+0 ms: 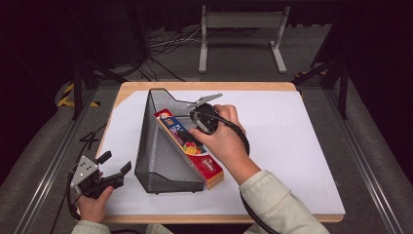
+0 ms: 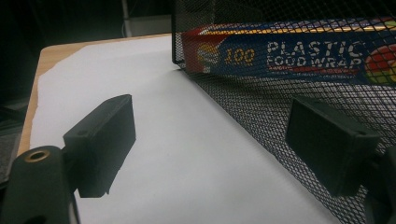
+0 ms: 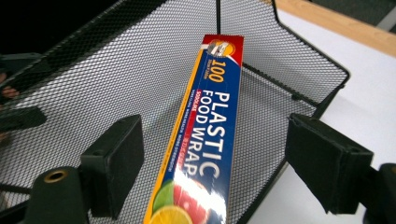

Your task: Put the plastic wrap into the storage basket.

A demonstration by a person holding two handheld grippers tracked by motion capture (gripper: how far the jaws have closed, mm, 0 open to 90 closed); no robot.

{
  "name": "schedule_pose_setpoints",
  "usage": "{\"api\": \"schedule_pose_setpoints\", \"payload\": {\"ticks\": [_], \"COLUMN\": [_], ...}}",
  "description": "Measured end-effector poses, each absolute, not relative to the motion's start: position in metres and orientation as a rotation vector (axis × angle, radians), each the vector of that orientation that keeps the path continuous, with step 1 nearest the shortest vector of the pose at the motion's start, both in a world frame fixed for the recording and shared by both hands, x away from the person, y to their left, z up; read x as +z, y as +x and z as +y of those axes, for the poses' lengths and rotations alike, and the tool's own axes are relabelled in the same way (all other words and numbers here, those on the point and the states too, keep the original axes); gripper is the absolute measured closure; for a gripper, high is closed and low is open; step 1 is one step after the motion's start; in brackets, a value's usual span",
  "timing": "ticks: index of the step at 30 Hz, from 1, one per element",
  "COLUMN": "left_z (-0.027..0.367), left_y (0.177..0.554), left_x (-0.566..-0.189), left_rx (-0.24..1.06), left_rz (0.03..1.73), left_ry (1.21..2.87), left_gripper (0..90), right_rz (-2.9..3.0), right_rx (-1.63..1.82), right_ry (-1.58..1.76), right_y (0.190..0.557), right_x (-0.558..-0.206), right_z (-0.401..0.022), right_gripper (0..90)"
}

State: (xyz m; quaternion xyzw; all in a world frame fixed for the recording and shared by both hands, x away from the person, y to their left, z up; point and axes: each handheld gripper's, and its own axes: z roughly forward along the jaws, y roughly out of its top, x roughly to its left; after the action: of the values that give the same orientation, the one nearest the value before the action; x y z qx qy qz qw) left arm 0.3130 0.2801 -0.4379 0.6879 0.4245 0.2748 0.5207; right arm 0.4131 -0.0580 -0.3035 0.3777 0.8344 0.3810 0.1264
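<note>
A black mesh file holder (image 1: 156, 146) lies on its side on the white sheet (image 1: 292, 146). A long blue and red box of plastic food wrap (image 1: 190, 146) rests inside it, and its near end sticks out of the holder's open side. My right gripper (image 1: 195, 117) hovers open over the box's far half. In the right gripper view the box (image 3: 210, 121) runs between the spread jaws of this gripper (image 3: 215, 158), touching neither. My left gripper (image 1: 117, 163) stands open at the table's front left, beside the holder's mesh wall (image 2: 261, 102), with nothing between its fingers (image 2: 102, 140).
The wooden table edge (image 1: 204, 86) frames the white sheet. Bare sheet stretches to the right of the holder and in front of the left gripper (image 2: 187, 154). A grey metal stand (image 1: 241, 34) and cables lie on the floor beyond the table.
</note>
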Motion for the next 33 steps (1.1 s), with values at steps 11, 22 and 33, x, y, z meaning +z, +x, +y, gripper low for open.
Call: {"api": "schedule_pose_setpoints", "payload": {"ticks": [11,22,33], "left_z": [0.279,0.279,0.278], "left_y": [0.315,0.313,0.314], "left_x": [-0.437,-0.438,-0.439], "left_rx": [0.662,0.667,0.668], "left_rz": [1.013,1.021,1.029], "left_ry": [1.654,1.659,1.669], "left_gripper": [16.8,16.8,16.4], "right_rz": [2.393,2.366,2.316], "right_rx": [1.162,1.14,1.151], "right_ry": [1.042,1.035,1.06], "right_y": [0.399,0.386,0.374], "right_x": [-0.297,-0.296,-0.308], "right_z": [-0.103,-0.156,-0.225], "right_gripper": [19.2,16.7,15.5]}}
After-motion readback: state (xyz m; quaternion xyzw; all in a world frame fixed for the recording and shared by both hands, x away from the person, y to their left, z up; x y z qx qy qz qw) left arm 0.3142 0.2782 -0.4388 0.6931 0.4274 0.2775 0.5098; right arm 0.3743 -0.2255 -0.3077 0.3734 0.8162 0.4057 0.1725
